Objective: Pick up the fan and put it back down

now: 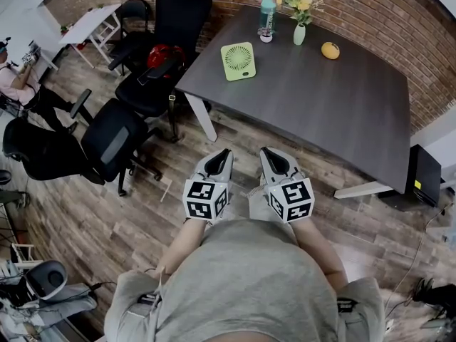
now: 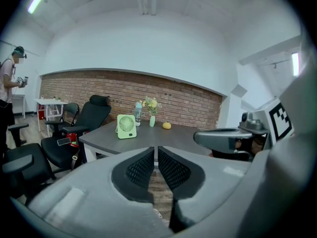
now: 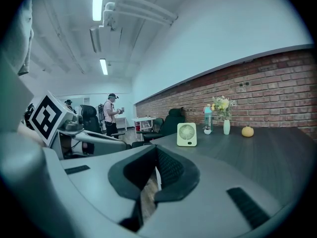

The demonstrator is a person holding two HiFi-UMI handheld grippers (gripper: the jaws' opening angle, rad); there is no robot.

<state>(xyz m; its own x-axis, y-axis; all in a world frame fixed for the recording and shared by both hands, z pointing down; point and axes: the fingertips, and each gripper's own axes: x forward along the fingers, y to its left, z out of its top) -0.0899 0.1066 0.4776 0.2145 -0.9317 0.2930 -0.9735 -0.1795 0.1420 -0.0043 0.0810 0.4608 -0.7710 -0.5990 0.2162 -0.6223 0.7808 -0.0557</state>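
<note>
A small light-green fan (image 1: 239,60) stands upright near the far left corner of the dark grey table (image 1: 335,112); it also shows in the left gripper view, fan (image 2: 126,126), and in the right gripper view, fan (image 3: 186,134). My left gripper (image 1: 226,152) and right gripper (image 1: 266,152) are held side by side over the wooden floor, short of the table's near edge and well away from the fan. Both are shut with nothing between the jaws.
On the table's far side stand a bottle (image 1: 267,11), a vase of flowers (image 1: 300,20), a small pot (image 1: 265,35) and an orange (image 1: 330,50). Black office chairs (image 1: 153,77) crowd the table's left. A black box (image 1: 423,177) sits on the floor at right. A person (image 3: 110,115) stands far off.
</note>
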